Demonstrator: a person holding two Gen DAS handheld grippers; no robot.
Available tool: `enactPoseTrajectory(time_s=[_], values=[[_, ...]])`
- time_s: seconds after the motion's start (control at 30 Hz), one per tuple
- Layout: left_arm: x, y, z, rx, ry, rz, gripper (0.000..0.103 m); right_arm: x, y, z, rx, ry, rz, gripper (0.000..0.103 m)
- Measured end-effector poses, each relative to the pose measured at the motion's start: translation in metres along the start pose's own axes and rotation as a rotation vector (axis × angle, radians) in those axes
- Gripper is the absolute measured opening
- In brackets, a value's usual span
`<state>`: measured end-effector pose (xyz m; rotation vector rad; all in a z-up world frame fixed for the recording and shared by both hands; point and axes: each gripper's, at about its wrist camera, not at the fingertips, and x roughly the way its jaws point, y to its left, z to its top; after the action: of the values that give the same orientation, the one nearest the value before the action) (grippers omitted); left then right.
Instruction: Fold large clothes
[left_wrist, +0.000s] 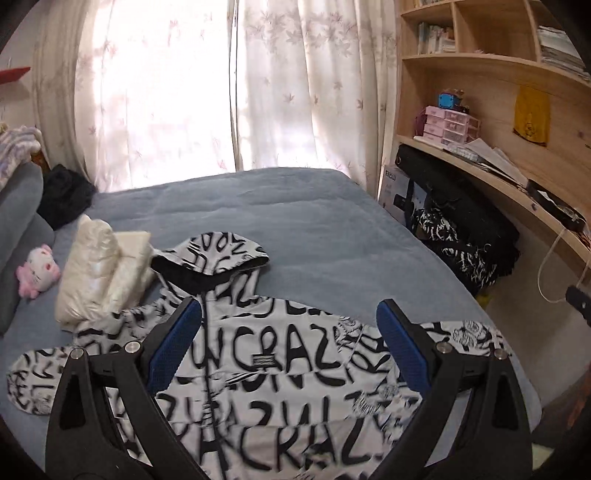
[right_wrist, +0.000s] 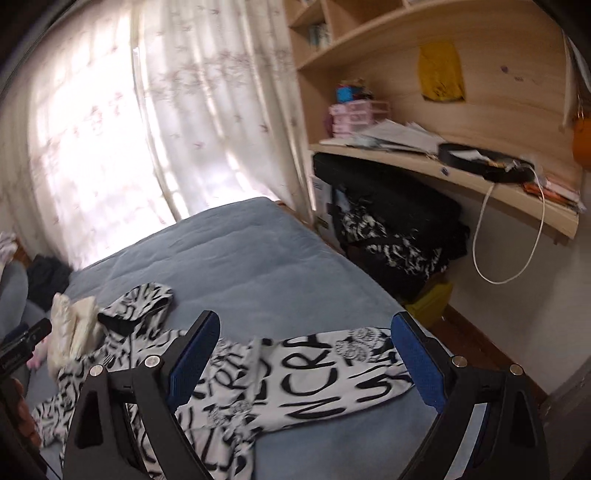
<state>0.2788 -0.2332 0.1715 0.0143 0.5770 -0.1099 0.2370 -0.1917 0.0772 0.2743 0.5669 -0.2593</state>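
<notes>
White hoodie (left_wrist: 288, 373) printed "CRAZ" in black lettering.

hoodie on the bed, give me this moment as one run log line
stage: pre-grasp | hoodie: spread flat on bed, hood away from cameras | left tongs: open above body | right tongs: open above sleeve

Both grippers (left_wrist: 288, 349) (right_wrist: 306, 356): black plastic frames, blue ribbed pads, silver screws.
</notes>
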Motion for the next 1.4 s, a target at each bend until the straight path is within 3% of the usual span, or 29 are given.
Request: enactPoseTrajectory(time_s=[0.17,0.37,0.6,0.73,0.83,0.93,1.03,1.1,1.17,1.27,1.33,1.4], values=[[0.073,-0.022,-0.022,-0.056,0.071,0.015,0.095,0.089,-0.084,0.017,0.092,0.154,-0.030,0.095],[0.160,-0.033,-0.097,-0.134,0.206,-0.024,0.094,0.174,-0.191,0.000,0.225,0.318,-0.044,0.095],[0.210,-0.050,-0.160,-0.111,0.288,-0.050,0.094,0.234,-0.326,-0.009,0.496,0.441,0.008,0.088],[0.230,-0.067,-0.179,-0.109,0.347,-0.095,0.094,0.250,-0.375,-0.013,0.582,0.476,0.035,0.088],[0.231,-0.077,-0.181,-0.092,0.384,-0.133,0.094,0.252,-0.405,-0.020,0.643,0.474,0.072,0.087],[0.230,-0.087,-0.183,-0.065,0.416,-0.162,0.094,0.264,-0.423,-0.023,0.702,0.471,0.097,0.079],[0.230,-0.084,-0.183,-0.096,0.478,-0.170,0.094,0.274,-0.438,-0.021,0.709,0.457,0.068,0.067],[0.225,-0.073,-0.179,-0.117,0.454,-0.158,0.093,0.273,-0.441,-0.021,0.685,0.450,0.029,0.048],[0.217,-0.060,-0.173,-0.110,0.404,-0.134,0.084,0.267,-0.435,-0.017,0.623,0.442,-0.022,0.028],[0.205,-0.036,-0.164,-0.072,0.376,-0.089,0.069,0.238,-0.429,0.011,0.489,0.338,-0.073,0.016],[0.195,-0.014,-0.159,-0.086,0.371,-0.062,0.058,0.205,-0.420,0.033,0.413,0.235,-0.042,0.011],[0.182,0.011,-0.155,-0.111,0.350,-0.042,0.053,0.156,-0.404,0.052,0.342,0.143,0.041,0.008]])
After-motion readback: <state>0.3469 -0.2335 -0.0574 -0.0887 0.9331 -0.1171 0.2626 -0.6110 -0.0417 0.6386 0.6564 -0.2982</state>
